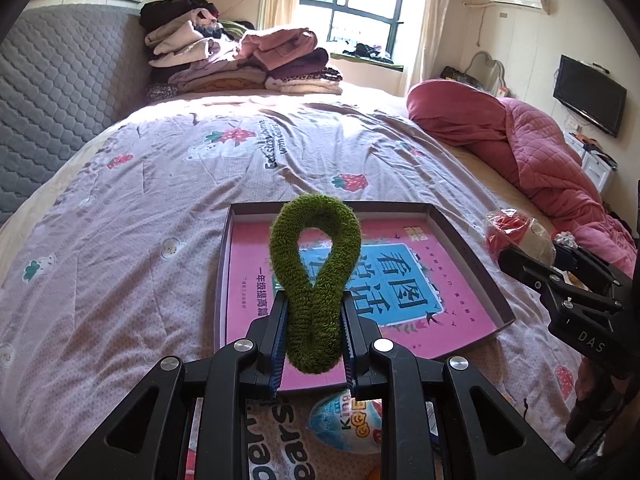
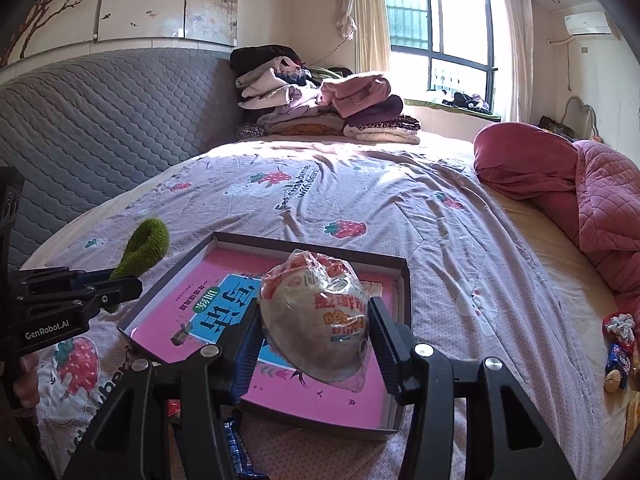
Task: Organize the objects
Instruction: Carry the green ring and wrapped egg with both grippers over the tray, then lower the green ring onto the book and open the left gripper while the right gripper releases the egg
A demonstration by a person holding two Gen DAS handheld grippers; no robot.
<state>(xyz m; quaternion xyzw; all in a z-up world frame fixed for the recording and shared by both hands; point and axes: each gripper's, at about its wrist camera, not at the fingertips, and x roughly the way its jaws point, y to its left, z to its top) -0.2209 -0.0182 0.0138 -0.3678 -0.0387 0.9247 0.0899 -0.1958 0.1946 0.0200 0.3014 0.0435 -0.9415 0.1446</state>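
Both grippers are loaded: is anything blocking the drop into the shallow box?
Nothing visible. The box holds only a pink book. The left gripper holds the green scrunchie; the right gripper holds the wrapped snack above it.

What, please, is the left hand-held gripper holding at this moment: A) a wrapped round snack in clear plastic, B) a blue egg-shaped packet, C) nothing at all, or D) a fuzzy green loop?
D: the left hand-held gripper is clamped on the fuzzy green loop above the shallow box, while the wrapped round snack sits in the right hand-held gripper.
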